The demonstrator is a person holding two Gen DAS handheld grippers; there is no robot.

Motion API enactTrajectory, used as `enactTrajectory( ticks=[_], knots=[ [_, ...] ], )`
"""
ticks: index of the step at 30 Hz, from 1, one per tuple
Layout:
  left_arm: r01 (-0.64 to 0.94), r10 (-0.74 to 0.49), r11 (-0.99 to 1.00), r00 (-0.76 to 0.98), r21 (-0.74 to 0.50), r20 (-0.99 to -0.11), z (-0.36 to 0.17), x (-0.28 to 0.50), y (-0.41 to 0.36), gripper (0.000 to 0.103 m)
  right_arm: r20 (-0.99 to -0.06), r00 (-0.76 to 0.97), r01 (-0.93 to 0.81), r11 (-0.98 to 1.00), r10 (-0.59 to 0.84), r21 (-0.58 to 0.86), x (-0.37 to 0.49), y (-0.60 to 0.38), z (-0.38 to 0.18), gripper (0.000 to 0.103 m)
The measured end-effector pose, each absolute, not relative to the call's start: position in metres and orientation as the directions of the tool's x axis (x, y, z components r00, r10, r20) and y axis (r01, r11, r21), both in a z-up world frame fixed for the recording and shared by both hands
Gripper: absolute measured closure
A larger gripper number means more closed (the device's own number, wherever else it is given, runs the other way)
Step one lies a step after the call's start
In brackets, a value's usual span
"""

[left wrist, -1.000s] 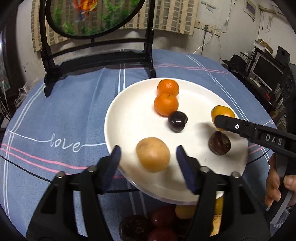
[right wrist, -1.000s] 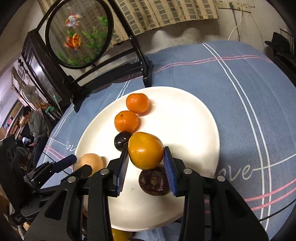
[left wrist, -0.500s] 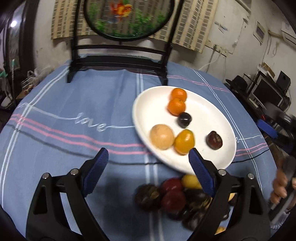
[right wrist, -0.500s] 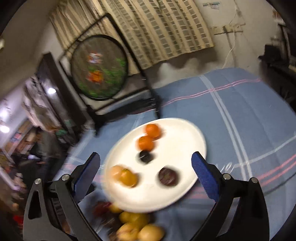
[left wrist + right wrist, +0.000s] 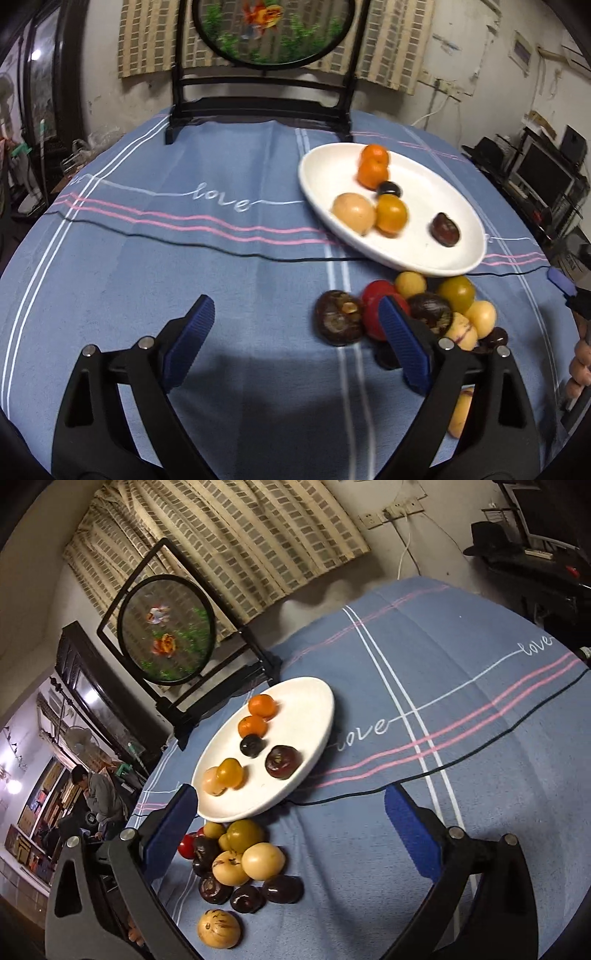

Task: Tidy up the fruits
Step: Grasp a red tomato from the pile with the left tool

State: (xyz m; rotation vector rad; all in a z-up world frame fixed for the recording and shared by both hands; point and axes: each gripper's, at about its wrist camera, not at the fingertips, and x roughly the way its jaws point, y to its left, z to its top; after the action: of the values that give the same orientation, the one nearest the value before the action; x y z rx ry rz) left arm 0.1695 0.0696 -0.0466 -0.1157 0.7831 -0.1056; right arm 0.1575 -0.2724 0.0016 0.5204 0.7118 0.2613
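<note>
The counter (image 5: 147, 258) lay under a blue striped cloth, with the white plate (image 5: 454, 266) at the right of the left-wrist frame carrying six fruits. Below it sat the loose fruit pile (image 5: 410, 310), lower right in that view. The left gripper (image 5: 295, 332) was opening, nothing between its pads, and the pile lay just right of it (touching nothing). The right gripper (image 5: 288, 834) was opening too, empty; its pile (image 5: 240, 860) sat lower left, probably nearer this hand.
</note>
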Motion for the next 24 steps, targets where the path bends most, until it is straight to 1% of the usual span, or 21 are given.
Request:
enactTrajectory(
  ticks=[3,6,9,10,11,13,15,16,17,18,20,22,24],
  knots=[
    [0.070,-0.128,0.991,0.726,-0.113,-0.675,-0.044,0.171,0.059,0.010,-0.568,0.722,-0.047,0.848,0.394,0.529,0.159,-0.269,-0.001,0.001],
    [0.092,-0.082,0.996,0.729,-0.022,-0.680,-0.049,0.178,0.042,0.009,-0.581,0.712,-0.039,0.848,0.394,0.528,0.160,-0.270,-0.005,0.001],
    [0.097,-0.035,0.993,0.756,0.060,-0.653,-0.050,0.178,0.032,0.002,-0.588,0.706,-0.034,0.848,0.394,0.528,0.161,-0.270,-0.005,0.001],
    [0.082,0.010,0.990,0.772,0.115,-0.636,-0.049,0.175,0.030,0.002,-0.588,0.706,-0.034,0.848,0.394,0.528,0.161,-0.270,-0.005,0.001],
    [0.070,0.031,0.988,0.779,0.137,-0.626,-0.048,0.173,0.031,0.002,-0.588,0.706,-0.034,0.849,0.394,0.528,0.161,-0.270,-0.005,0.001],
    [0.034,0.070,0.987,0.783,0.155,-0.618,-0.047,0.166,0.043,0.002,-0.584,0.709,-0.034,0.847,0.395,0.531,0.161,-0.271,-0.005,0.001],
    [-0.042,0.134,0.986,0.767,0.160,-0.628,-0.047,0.165,0.061,0.002,-0.580,0.712,-0.031,0.843,0.396,0.537,0.160,-0.273,-0.005,0.001],
    [-0.094,0.160,0.987,0.735,0.134,-0.659,-0.051,0.167,0.081,0.002,-0.578,0.713,-0.030,0.840,0.397,0.541,0.160,-0.274,-0.005,0.001],
    [-0.114,0.141,0.990,0.716,0.085,-0.684,-0.053,0.167,0.094,0.002,-0.575,0.713,-0.029,0.836,0.401,0.548,0.160,-0.275,-0.006,0.001],
    [-0.121,0.086,0.993,0.705,0.000,-0.704,-0.053,0.165,0.109,0.002,-0.573,0.712,-0.029,0.833,0.405,0.552,0.159,-0.276,-0.006,0.001],
    [-0.109,-0.008,0.986,0.715,-0.123,-0.699,-0.051,0.159,0.125,0.002,-0.570,0.711,-0.034,0.829,0.412,0.558,0.159,-0.276,-0.005,0.001],
    [-0.085,-0.037,0.986,0.725,-0.143,-0.688,-0.049,0.154,0.125,0.002,-0.565,0.712,-0.041,0.828,0.416,0.559,0.158,-0.275,-0.004,0.001],
    [-0.051,-0.041,0.993,0.716,-0.111,-0.697,-0.052,0.151,0.115,0.002,-0.565,0.712,-0.043,0.830,0.416,0.556,0.158,-0.274,-0.004,0.001]
  ],
)
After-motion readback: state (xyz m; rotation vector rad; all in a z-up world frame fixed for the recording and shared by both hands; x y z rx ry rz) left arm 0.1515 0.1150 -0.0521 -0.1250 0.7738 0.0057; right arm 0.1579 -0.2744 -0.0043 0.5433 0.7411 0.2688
